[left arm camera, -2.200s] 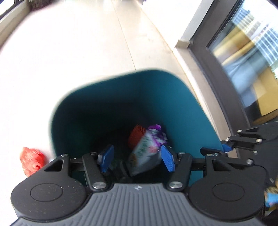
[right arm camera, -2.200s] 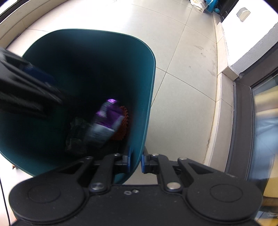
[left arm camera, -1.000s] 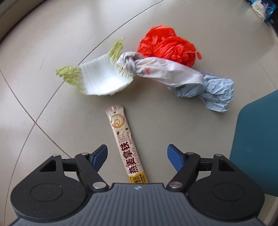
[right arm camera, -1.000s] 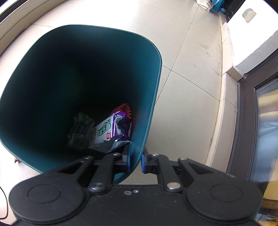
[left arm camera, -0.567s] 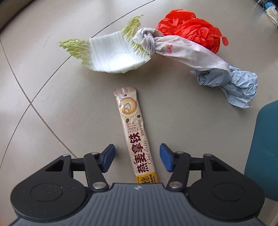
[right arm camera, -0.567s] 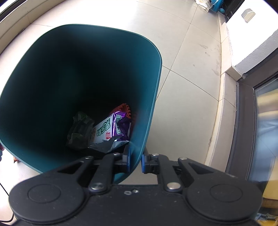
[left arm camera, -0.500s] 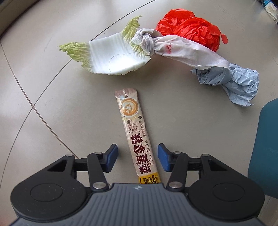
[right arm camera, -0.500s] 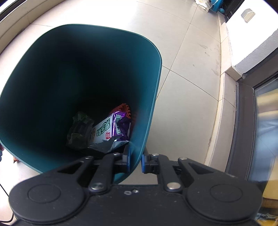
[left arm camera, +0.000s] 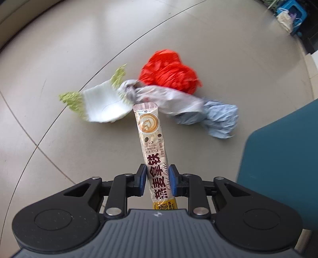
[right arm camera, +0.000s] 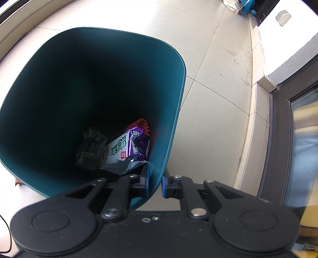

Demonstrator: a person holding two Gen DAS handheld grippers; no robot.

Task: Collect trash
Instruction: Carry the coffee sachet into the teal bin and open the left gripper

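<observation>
My left gripper (left arm camera: 157,181) is shut on a long beige oat latte sachet (left arm camera: 152,144) and holds it lifted off the floor. Beyond it on the tiles lie a cabbage leaf (left arm camera: 99,103), a knotted white plastic bag (left arm camera: 169,97), a red plastic bag (left arm camera: 171,73) and a crumpled blue paper (left arm camera: 220,121). My right gripper (right arm camera: 155,183) is shut on the rim of the teal trash bin (right arm camera: 171,139). Inside the bin lie a purple snack wrapper (right arm camera: 127,146), a dark crumpled wrapper (right arm camera: 91,150) and something orange (right arm camera: 142,124).
The bin's outer wall (left arm camera: 282,158) stands at the right of the left wrist view. A window frame (right arm camera: 278,142) and a wall run along the right side. Blue and white items (left arm camera: 288,15) sit far off by the wall.
My left gripper closed on the sachet and lifted it off the floor; the other trash now looks farther away. The right gripper and bin have not moved.
</observation>
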